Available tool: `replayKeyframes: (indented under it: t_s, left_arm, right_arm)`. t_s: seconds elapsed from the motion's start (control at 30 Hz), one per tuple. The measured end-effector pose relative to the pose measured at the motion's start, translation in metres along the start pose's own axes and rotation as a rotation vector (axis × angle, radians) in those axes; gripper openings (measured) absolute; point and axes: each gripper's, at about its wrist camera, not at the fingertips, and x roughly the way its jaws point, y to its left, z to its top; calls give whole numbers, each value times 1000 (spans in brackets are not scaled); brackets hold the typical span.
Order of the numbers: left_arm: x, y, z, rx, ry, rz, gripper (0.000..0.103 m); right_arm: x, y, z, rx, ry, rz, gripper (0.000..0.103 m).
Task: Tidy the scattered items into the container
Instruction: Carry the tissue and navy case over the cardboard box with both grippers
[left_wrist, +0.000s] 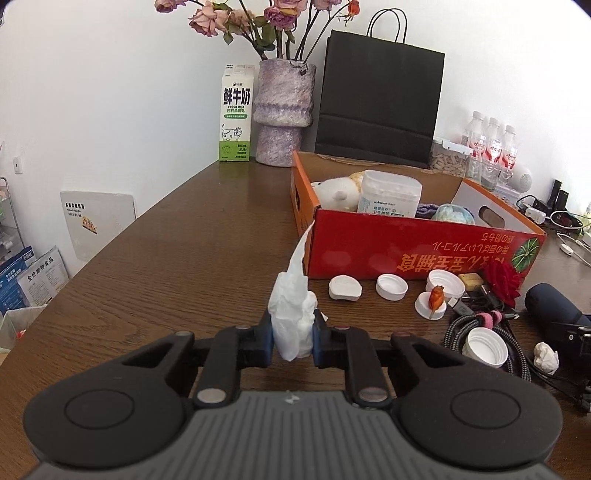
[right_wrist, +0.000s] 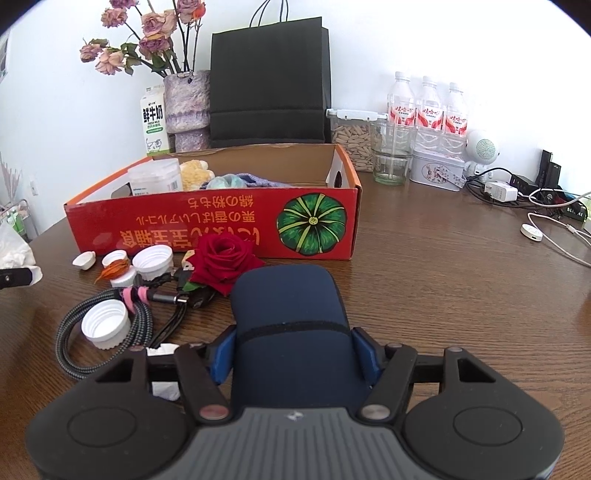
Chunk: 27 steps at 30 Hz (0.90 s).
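Note:
My left gripper (left_wrist: 292, 338) is shut on a crumpled white tissue (left_wrist: 291, 302), held above the table in front of the red cardboard box (left_wrist: 413, 245). My right gripper (right_wrist: 295, 354) is shut on a dark blue soft case (right_wrist: 290, 325), in front of the same box (right_wrist: 221, 229). The box holds a plush toy (left_wrist: 338, 192), a white plastic jar (left_wrist: 389, 192) and cloth items. Scattered before it are white bottle caps (left_wrist: 391, 286), a red rose (right_wrist: 221, 264), a bundled braided cable (right_wrist: 140, 321) and another tissue ball (left_wrist: 546, 356).
A milk carton (left_wrist: 236, 114), a purple vase of dried roses (left_wrist: 284, 114) and a black paper bag (left_wrist: 380, 103) stand behind the box. Water bottles (right_wrist: 426, 105), a seed jar (right_wrist: 351, 140), a glass (right_wrist: 391, 158), a tin and chargers with cables (right_wrist: 517, 192) fill the back right.

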Motion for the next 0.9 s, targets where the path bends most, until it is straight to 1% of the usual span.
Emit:
replayKeyframes:
  t_s: [0.2, 0.47, 0.73, 0.9]
  left_arm:
    - [-13, -9, 7, 1, -40, -35, 19]
    - [-31, -33, 28, 16, -126, -102, 19]
    - [-33, -61, 58, 31, -202, -174, 19]
    - [-29, -77, 77, 42, -241, -208, 19]
  right_arm:
    - [-17, -4, 6, 22, -53, 4, 63]
    - [-35, -3, 23, 27, -130, 19, 63]
    - [-41, 3, 52, 25, -207, 42, 63]
    - [-35, 7, 74, 13, -238, 56, 63]
